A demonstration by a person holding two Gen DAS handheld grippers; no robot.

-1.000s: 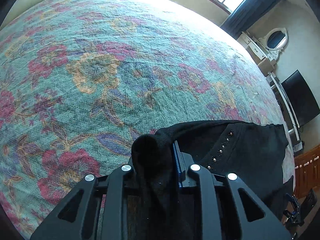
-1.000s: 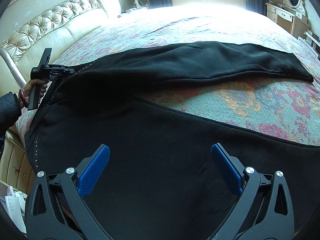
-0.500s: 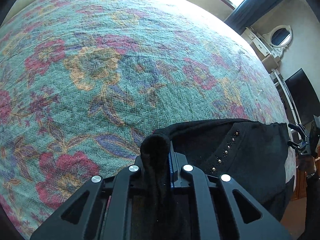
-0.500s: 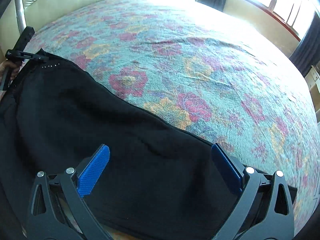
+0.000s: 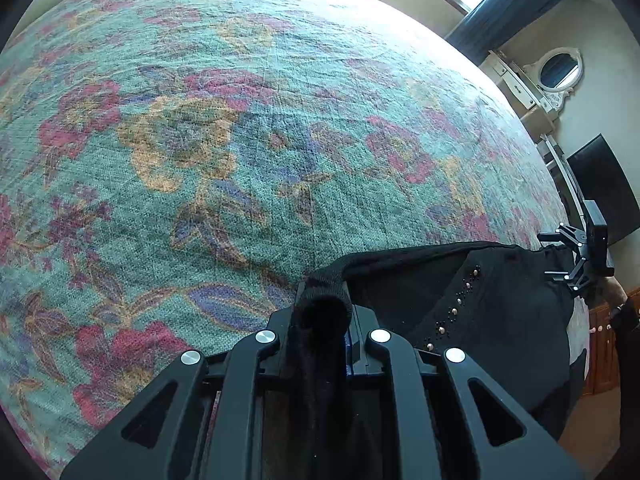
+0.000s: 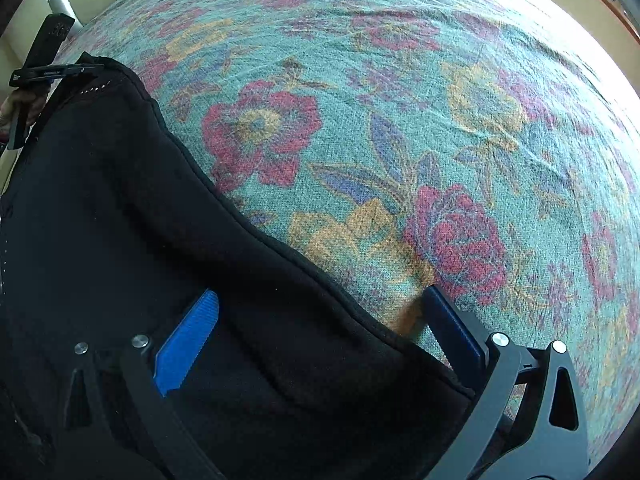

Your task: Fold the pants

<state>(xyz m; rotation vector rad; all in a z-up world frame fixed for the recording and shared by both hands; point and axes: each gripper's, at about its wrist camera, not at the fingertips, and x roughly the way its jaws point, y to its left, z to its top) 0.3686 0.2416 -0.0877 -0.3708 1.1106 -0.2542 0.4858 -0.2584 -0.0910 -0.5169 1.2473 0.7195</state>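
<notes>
Bedroom with a big bed (image 5: 240, 128) under a teal floral quilt, window light blowing out the far side, a vanity with an oval mirror (image 5: 559, 70) and a dark TV (image 5: 604, 192) off by the wall. The pants (image 6: 132, 240) are black, with a line of little studs near the waist, and they lie along the near edge of the bed. The left tongs (image 5: 325, 320) are clenched on a bunched roll of the waistband at one corner, cloth poking up between the jaws. The right tongs (image 6: 320, 332) are wide open, blue pads spread, one over the black fabric and the other over the quilt, straddling the pants' edge but not gripping anything. What's changed: a second ago the right camera showed both legs stretched out across the bed, and now it only sees one thick black band with bare quilt beyond it. The right tongs have also swung low and close to the fabric edge, and they show up in the left view where they didn't before. My read is the legs are stacked now, so the lengthwise fold is basically done, and the right side is lining up a pinch on that edge for the next fold. Can't see the hems at all, so no idea if they're lined up.
</notes>
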